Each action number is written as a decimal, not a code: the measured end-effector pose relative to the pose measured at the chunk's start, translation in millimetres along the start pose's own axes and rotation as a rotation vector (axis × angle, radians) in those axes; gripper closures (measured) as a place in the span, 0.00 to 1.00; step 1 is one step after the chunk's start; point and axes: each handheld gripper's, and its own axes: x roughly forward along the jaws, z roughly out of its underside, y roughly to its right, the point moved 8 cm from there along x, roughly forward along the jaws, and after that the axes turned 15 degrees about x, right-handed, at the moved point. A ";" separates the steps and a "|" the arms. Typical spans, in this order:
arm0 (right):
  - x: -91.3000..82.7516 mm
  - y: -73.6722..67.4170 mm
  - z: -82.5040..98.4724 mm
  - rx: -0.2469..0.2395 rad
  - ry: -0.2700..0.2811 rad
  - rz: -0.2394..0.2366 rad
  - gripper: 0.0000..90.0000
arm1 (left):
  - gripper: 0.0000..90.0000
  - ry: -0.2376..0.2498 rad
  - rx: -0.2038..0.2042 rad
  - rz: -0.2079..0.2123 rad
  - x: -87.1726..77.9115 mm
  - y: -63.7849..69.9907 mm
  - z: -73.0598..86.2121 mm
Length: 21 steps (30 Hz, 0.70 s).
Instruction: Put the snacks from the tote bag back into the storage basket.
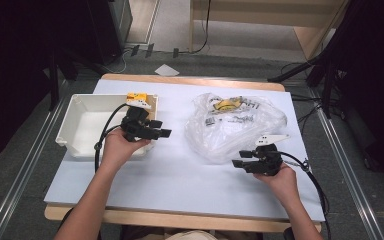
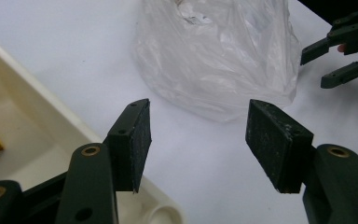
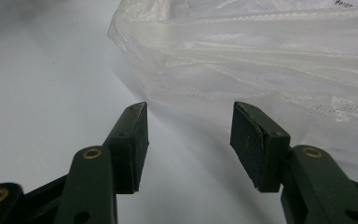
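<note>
My right gripper [image 3: 189, 140] waits spread beside the plastic bag [image 3: 270, 60]; my left gripper [image 2: 198, 140], spread too, hovers over the tray [image 2: 32, 107] rim, probably for unpacking.

1. Left gripper [image 1: 159, 128]: black frame, flat dark jaw pads, brass-coloured rivets, a black cable looping from it.
2. Right gripper [image 1: 241, 158]: same black build, with a pale three-cornered plate on top.
3. Forearms bare, no sleeves.

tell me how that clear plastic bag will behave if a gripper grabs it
The plastic bag looks thin and crumpled, so it would probably fold and sag rather than hold shape. Small items inside, near its far end, may shift or slide. Its glossy film could slip between pads.
</note>
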 end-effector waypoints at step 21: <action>-1.1 -3.1 0.0 0.000 -0.001 -0.017 0.55 | 0.46 -0.014 0.110 0.050 37.4 52.0 -6.0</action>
